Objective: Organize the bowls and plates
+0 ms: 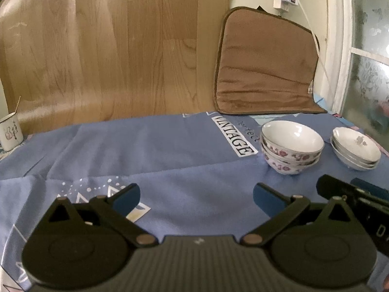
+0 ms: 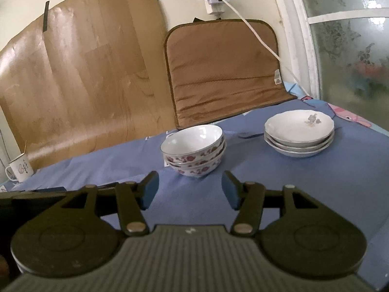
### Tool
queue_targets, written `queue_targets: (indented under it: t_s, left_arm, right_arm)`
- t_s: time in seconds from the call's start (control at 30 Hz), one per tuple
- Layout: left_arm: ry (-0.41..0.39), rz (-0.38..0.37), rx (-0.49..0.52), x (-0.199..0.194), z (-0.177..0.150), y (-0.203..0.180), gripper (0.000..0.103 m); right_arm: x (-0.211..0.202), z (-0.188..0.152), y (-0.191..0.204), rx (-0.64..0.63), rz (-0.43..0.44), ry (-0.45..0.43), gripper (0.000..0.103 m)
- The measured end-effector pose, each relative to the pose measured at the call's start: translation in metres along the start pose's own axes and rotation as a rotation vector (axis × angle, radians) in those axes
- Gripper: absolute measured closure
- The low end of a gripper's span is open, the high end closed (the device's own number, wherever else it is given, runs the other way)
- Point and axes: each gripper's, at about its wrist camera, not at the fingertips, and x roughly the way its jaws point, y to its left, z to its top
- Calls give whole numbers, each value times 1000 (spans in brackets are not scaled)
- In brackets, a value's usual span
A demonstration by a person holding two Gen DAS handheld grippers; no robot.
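Observation:
A stack of three white bowls with red flowers (image 1: 290,147) (image 2: 194,150) stands on the blue cloth. To its right stands a stack of three shallow white plates (image 1: 355,148) (image 2: 299,131). My left gripper (image 1: 195,198) is open and empty, low over the cloth, left of and nearer than the bowls. My right gripper (image 2: 190,189) is open and empty, just in front of the bowl stack, not touching it. The right gripper's body also shows at the right edge of the left wrist view (image 1: 352,194).
A brown cushion (image 1: 265,63) (image 2: 223,73) leans on the wall behind the dishes. A wood-grain board (image 1: 109,48) (image 2: 80,73) covers the back wall. An enamel mug (image 1: 9,131) (image 2: 20,168) stands at far left. A window frame (image 2: 304,36) and cables are at right.

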Motion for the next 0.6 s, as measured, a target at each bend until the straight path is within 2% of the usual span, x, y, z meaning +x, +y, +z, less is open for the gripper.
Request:
queue_targets:
  t_s: [0.37,0.6]
  left_arm:
    - [50,-27,5,7,-1,-5,0]
    - [100,-80,-61,9,-3,0,0]
  right_arm:
    - [6,-2,-13,44,-6,27,43]
    - [9,-3,-24,76,-9,37,42]
